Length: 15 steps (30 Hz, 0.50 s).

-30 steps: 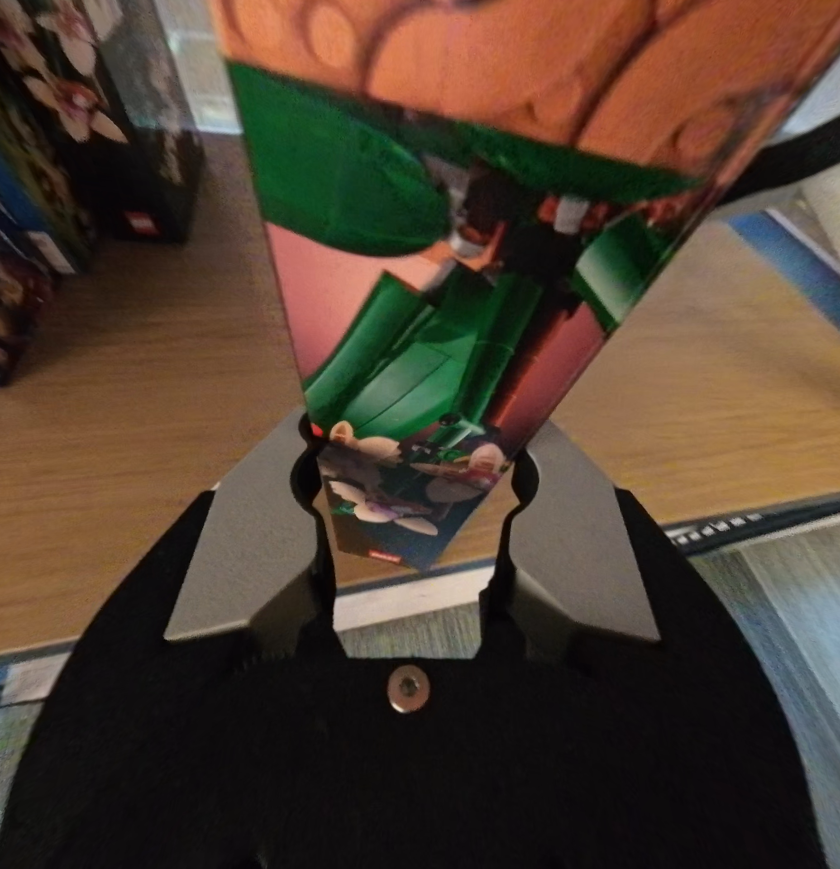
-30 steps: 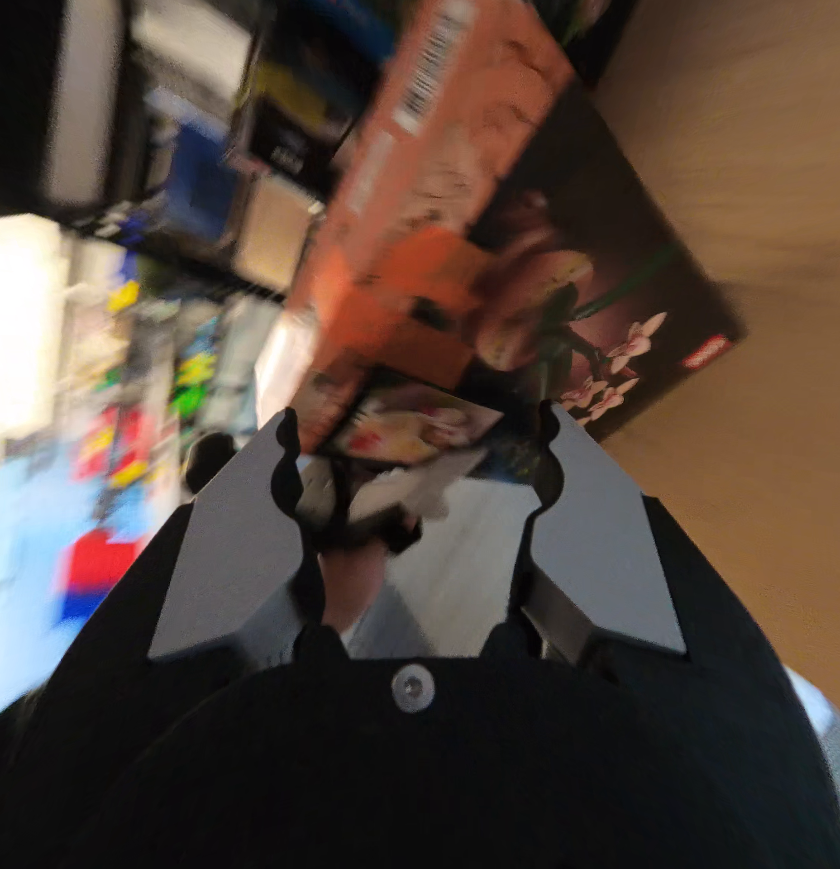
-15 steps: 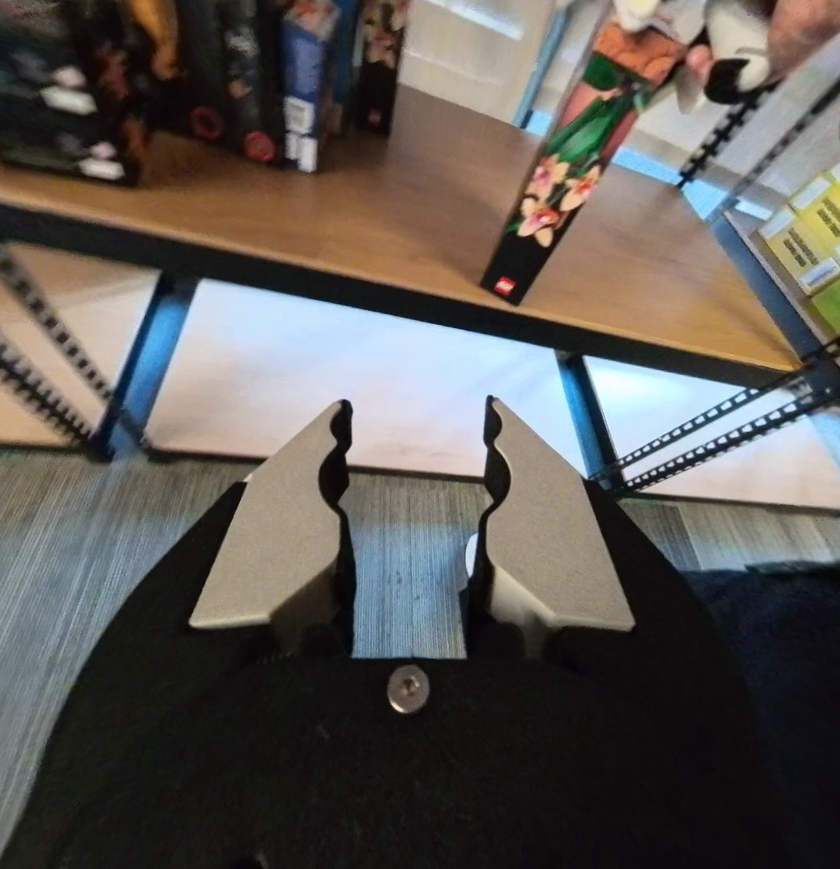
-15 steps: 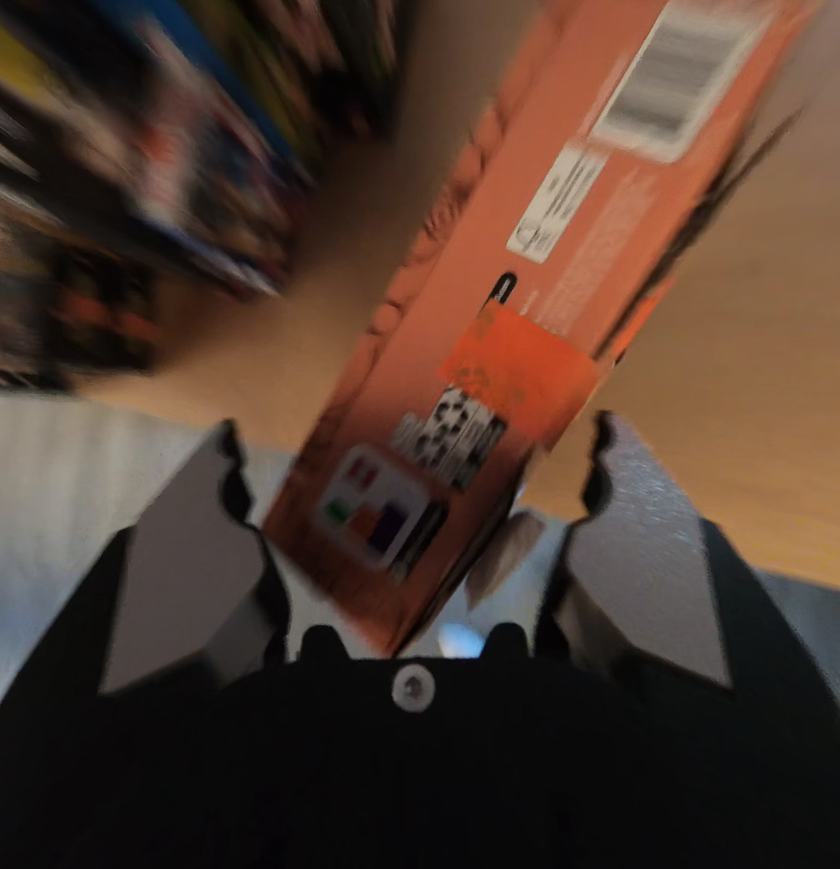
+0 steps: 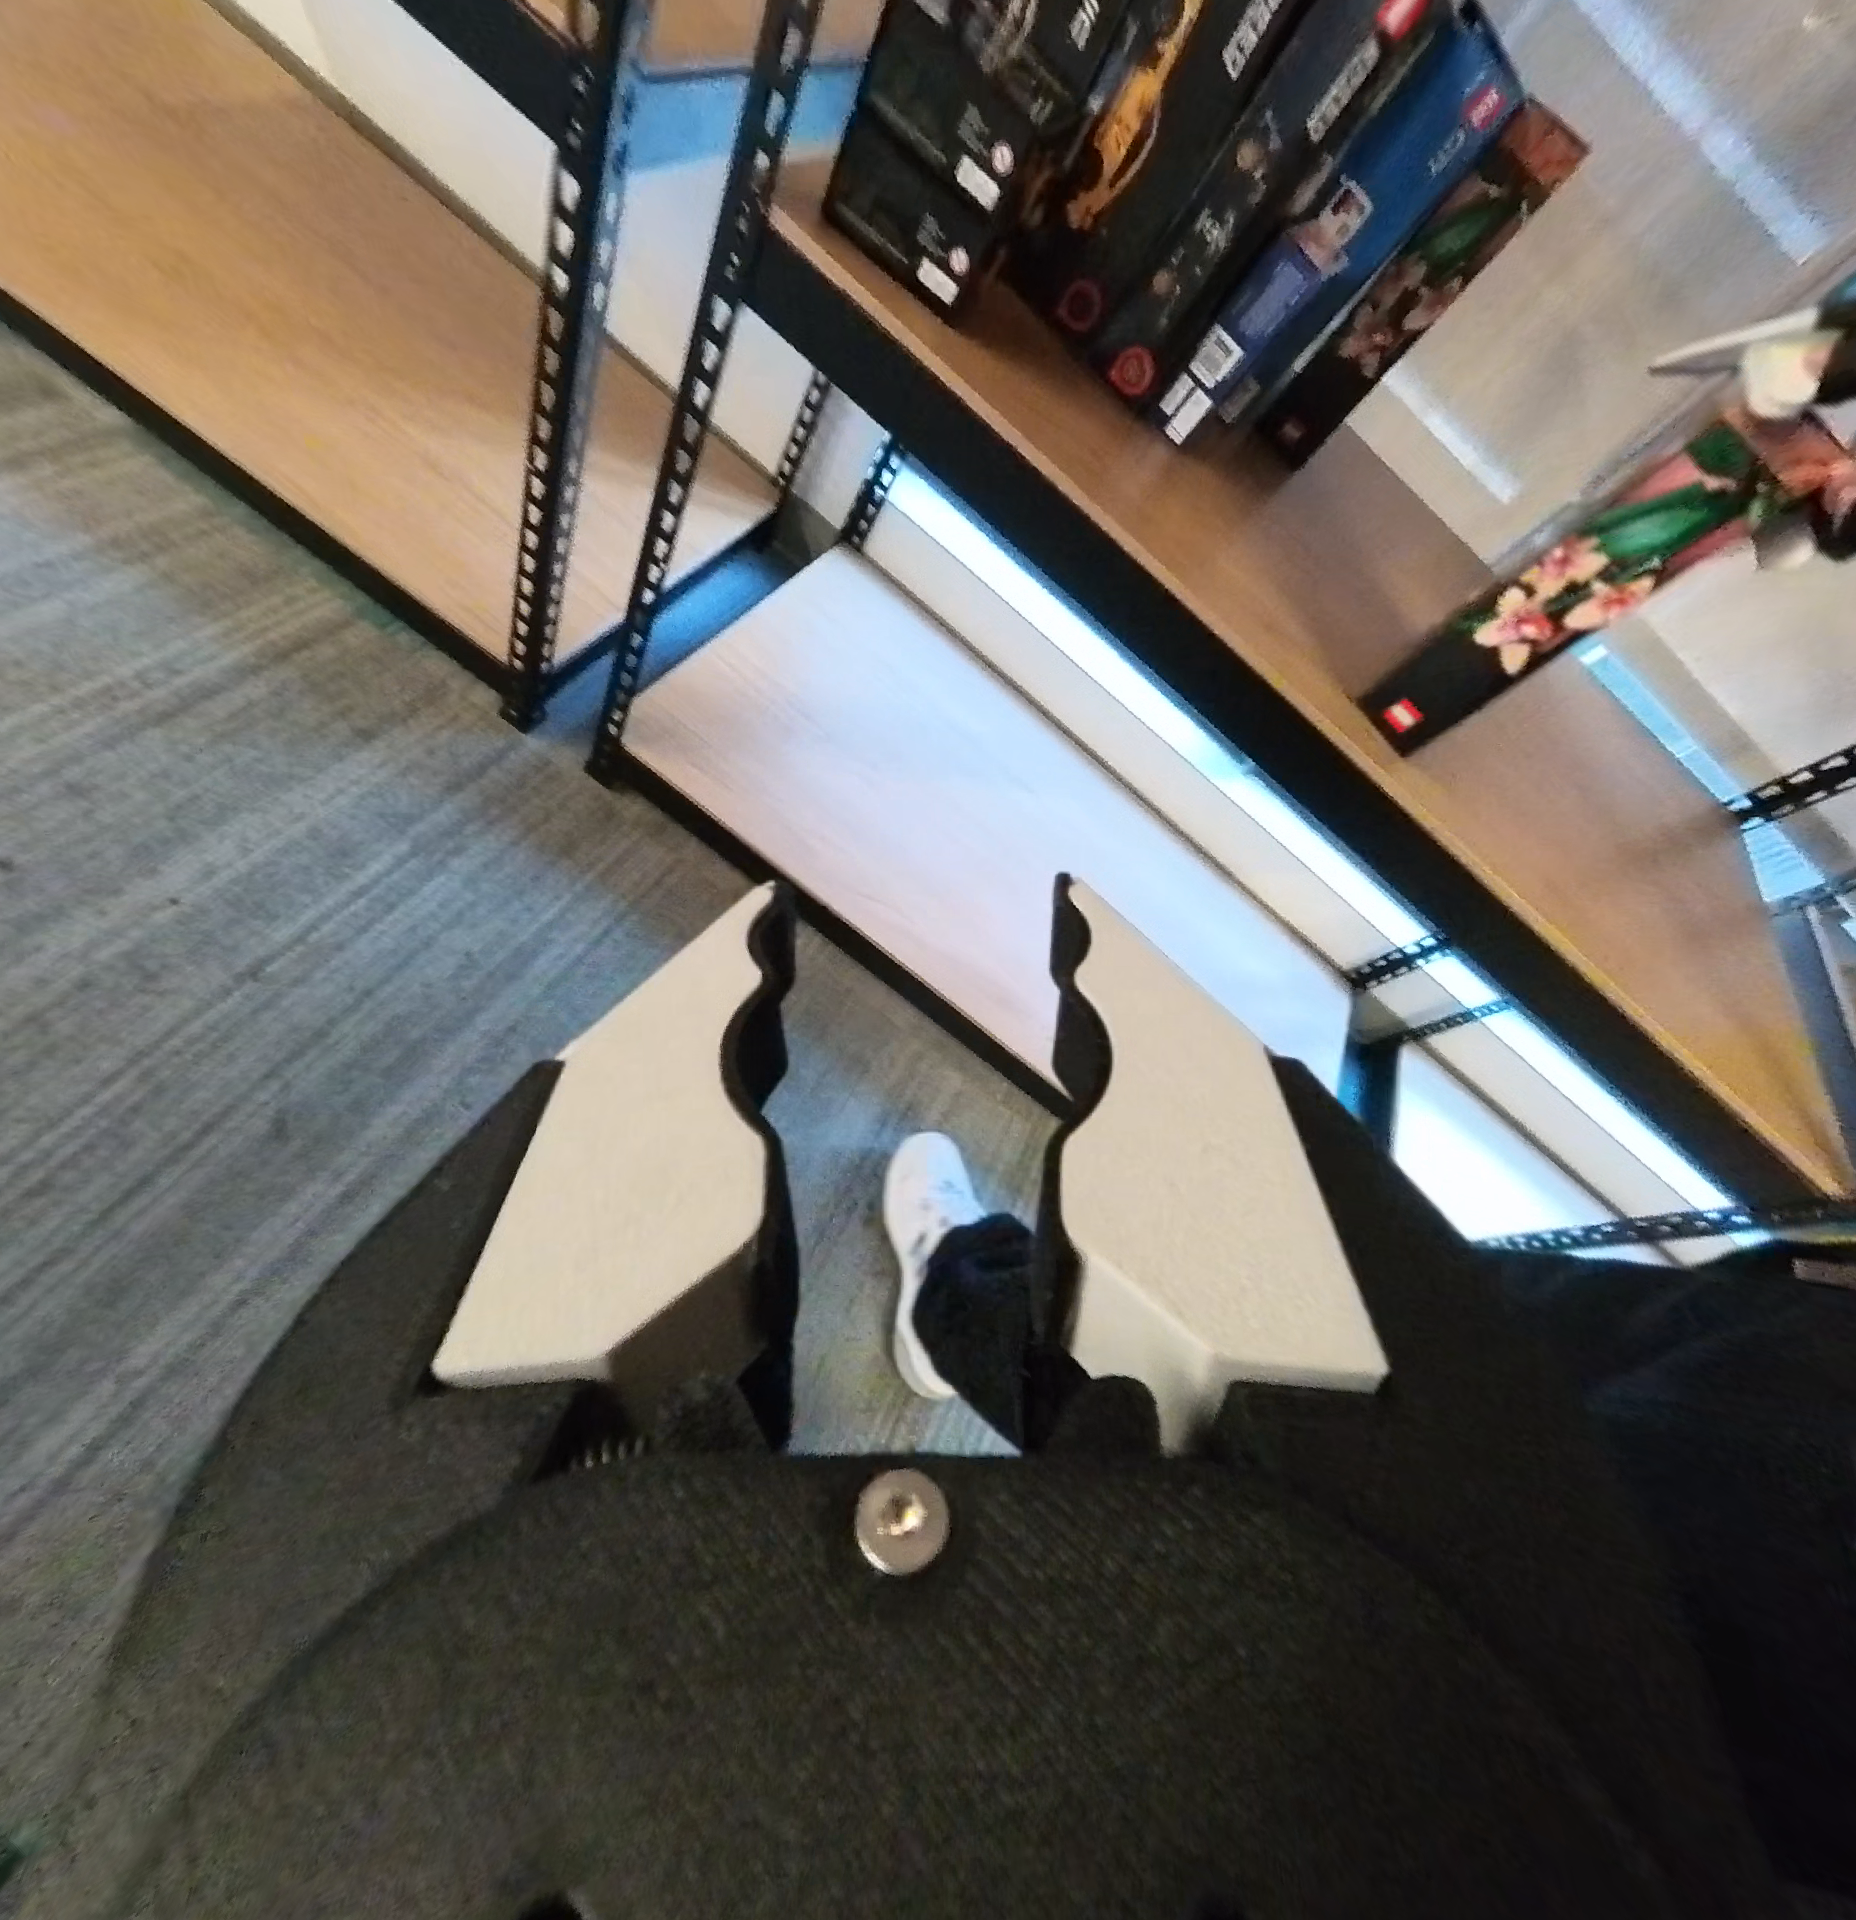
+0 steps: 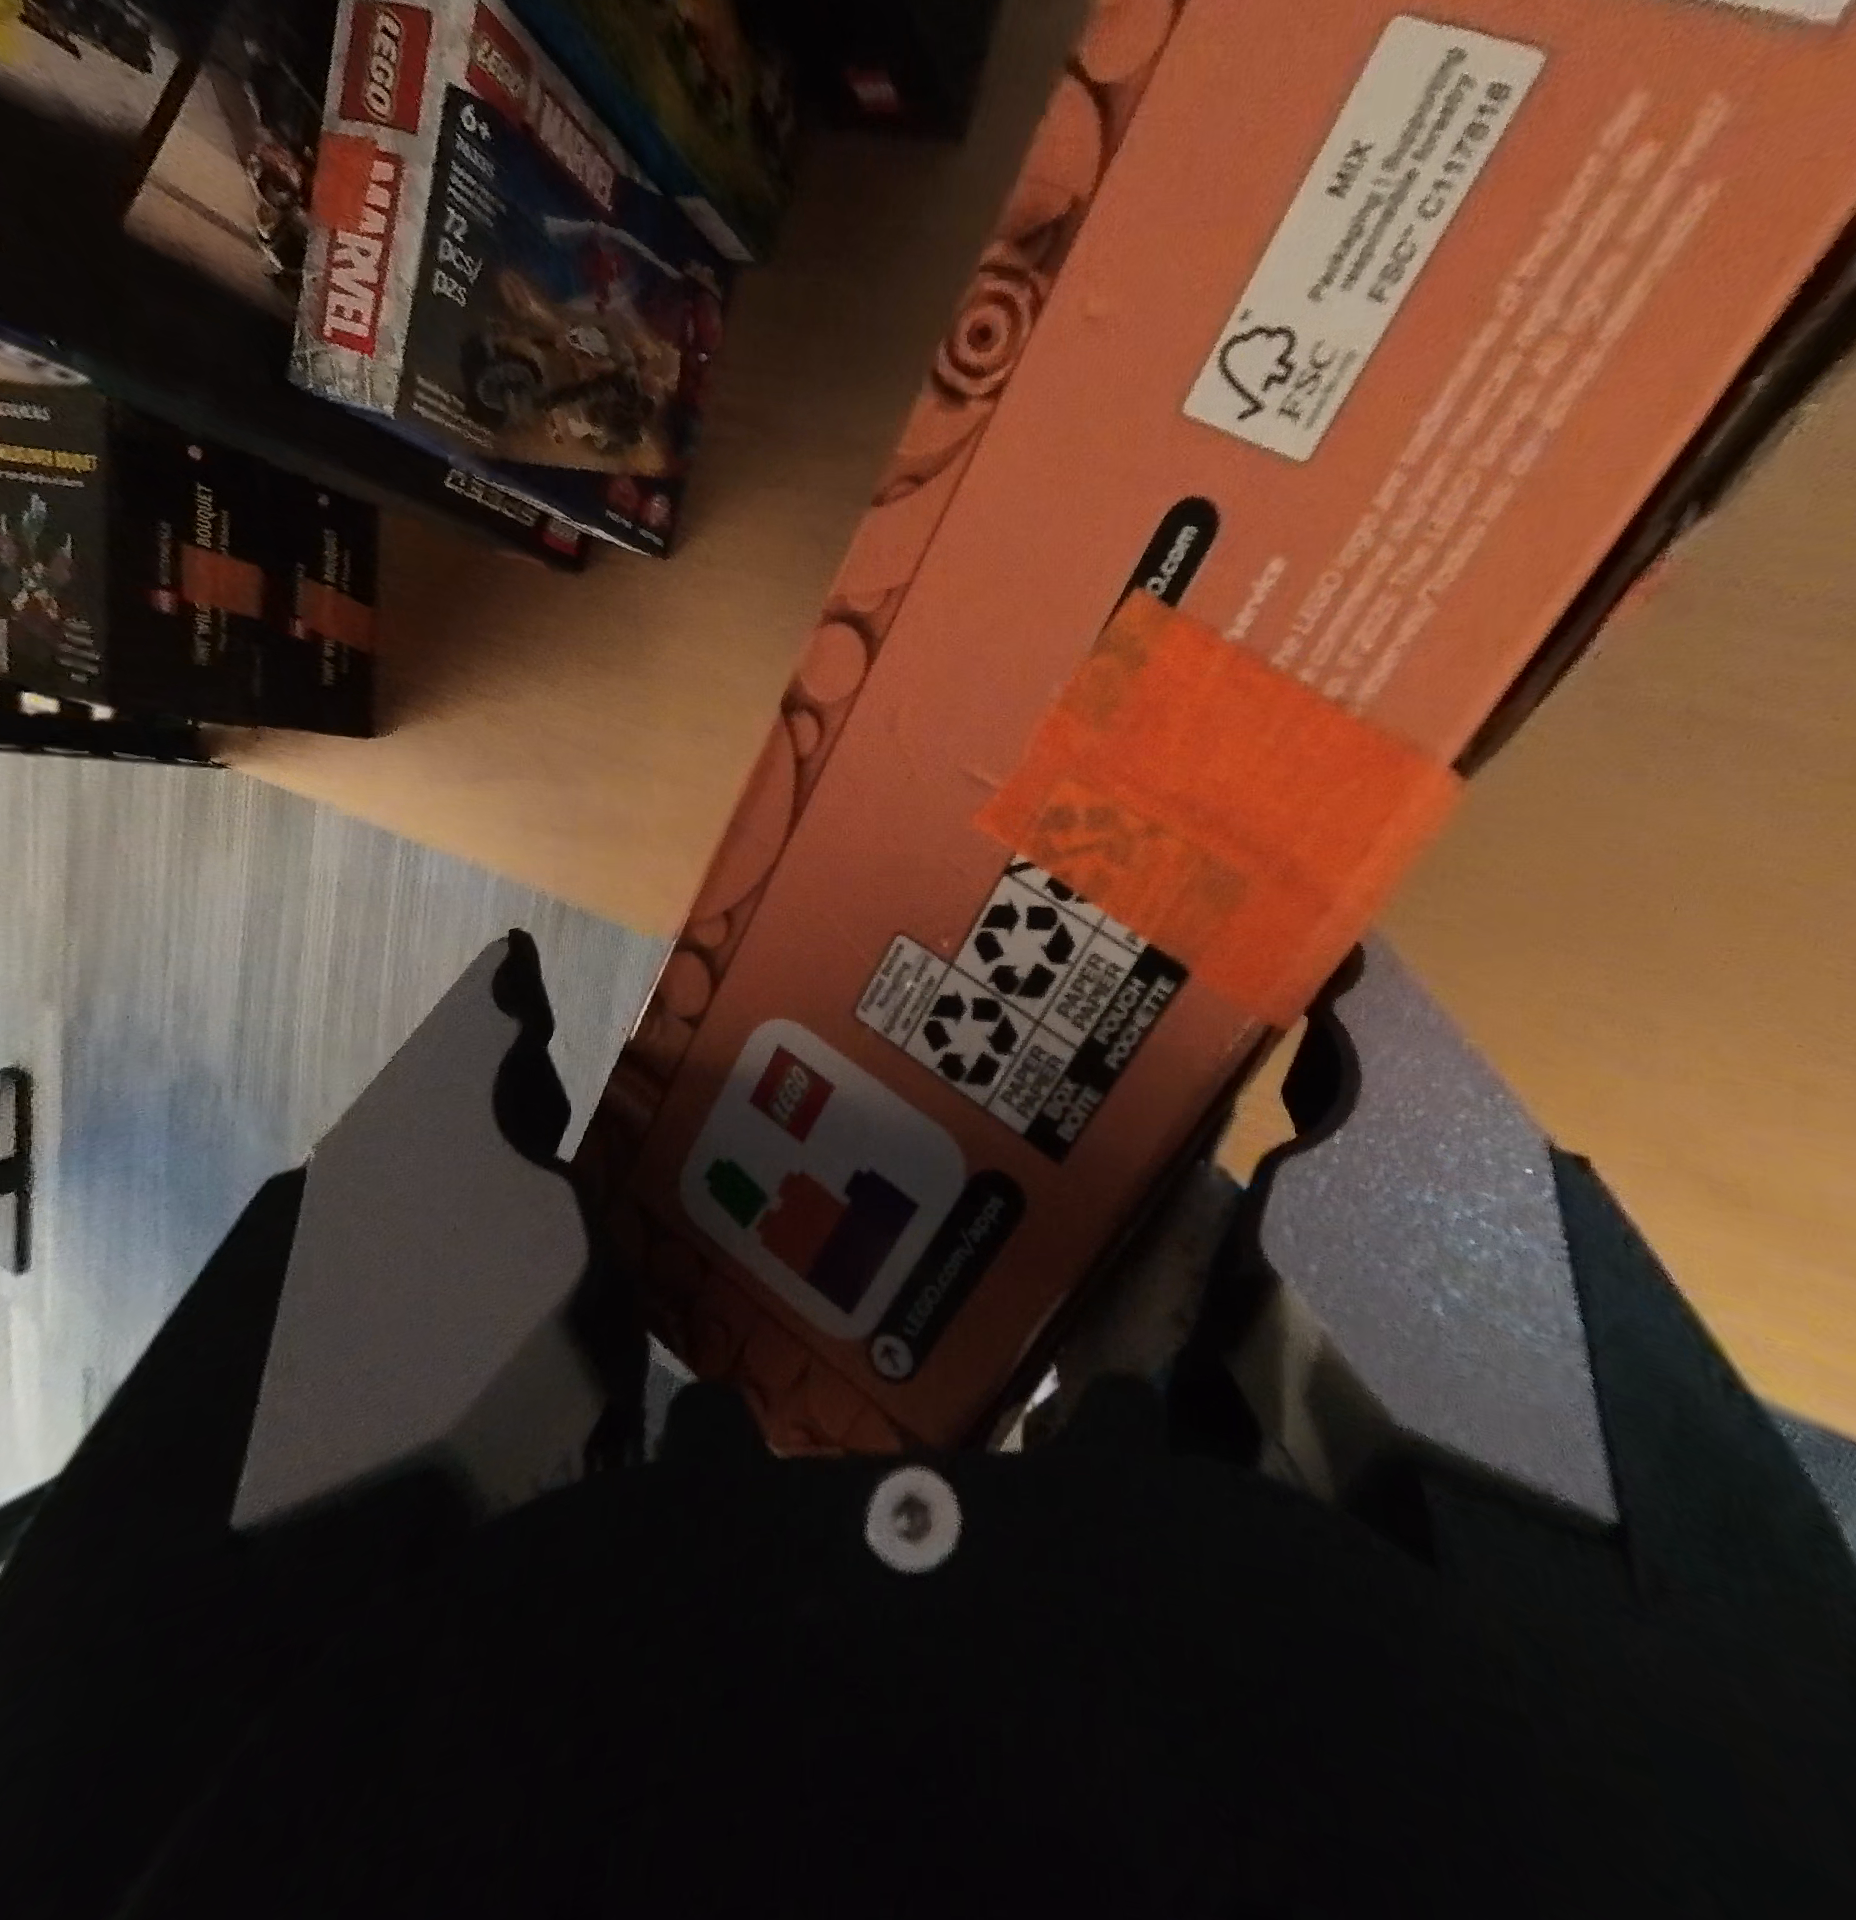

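Right tongs (image 6: 934, 1039) clamp a slim orange cardboard box (image 6: 1163, 644); left tongs (image 5: 919, 987) gape, holding nothing, over ribbed grey carpet (image 5: 228, 935).

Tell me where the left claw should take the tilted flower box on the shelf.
Probably its lower half, across the thin width, from the open front. The flower box leans, one corner on the shelf board; the right claw clamps its upper end; the left claw is open.
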{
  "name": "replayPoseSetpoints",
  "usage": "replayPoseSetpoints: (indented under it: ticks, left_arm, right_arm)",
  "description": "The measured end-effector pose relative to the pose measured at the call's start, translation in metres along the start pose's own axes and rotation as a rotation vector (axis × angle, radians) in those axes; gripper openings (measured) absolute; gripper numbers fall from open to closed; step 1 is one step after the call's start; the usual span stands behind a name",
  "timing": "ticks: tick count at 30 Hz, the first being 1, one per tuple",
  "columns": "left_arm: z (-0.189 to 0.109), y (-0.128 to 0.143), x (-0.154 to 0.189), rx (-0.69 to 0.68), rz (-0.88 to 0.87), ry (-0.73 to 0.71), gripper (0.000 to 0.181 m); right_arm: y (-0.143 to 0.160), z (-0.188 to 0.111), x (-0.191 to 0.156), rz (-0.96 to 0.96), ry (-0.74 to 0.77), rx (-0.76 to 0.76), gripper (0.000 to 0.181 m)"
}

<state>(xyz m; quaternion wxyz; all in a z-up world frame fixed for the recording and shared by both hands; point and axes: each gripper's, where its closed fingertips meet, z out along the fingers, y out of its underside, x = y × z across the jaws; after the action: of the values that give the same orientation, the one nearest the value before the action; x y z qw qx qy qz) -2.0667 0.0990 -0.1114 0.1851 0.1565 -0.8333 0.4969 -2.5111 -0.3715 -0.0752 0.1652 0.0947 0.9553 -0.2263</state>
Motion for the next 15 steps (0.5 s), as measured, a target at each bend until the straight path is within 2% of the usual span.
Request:
replayPoseSetpoints:
  ticks: [4, 6, 8, 11, 13, 15]
  left_arm:
    - [0.028, -0.001, 0.034, -0.028, 0.045, 0.057, 0.048]
    - [0.042, -0.013, 0.052, -0.02, 0.068, 0.079, 0.048]
    - [0.055, -0.025, 0.068, -0.003, 0.058, 0.112, 0.048]
    - [0.072, -0.037, 0.086, -0.021, 0.075, 0.179, 0.047]
    - [0.079, -0.044, 0.091, -0.036, 0.123, 0.188, 0.047]
    - [0.082, -0.05, 0.093, -0.041, 0.138, 0.202, 0.046]
  right_arm:
    - [-0.029, 0.012, -0.004, -0.062, -0.075, -0.004, 0.142]
    - [-0.041, 0.009, -0.012, -0.092, -0.201, 0.04, 0.145]
    - [-0.045, -0.005, -0.02, -0.132, -0.327, 0.153, 0.151]
    - [-0.02, -0.019, -0.008, -0.269, -0.357, 0.284, 0.151]
    - [0.0, -0.009, 0.003, -0.377, -0.324, 0.354, 0.147]
    - [0.02, 0.014, 0.017, -0.486, -0.26, 0.338, 0.137]
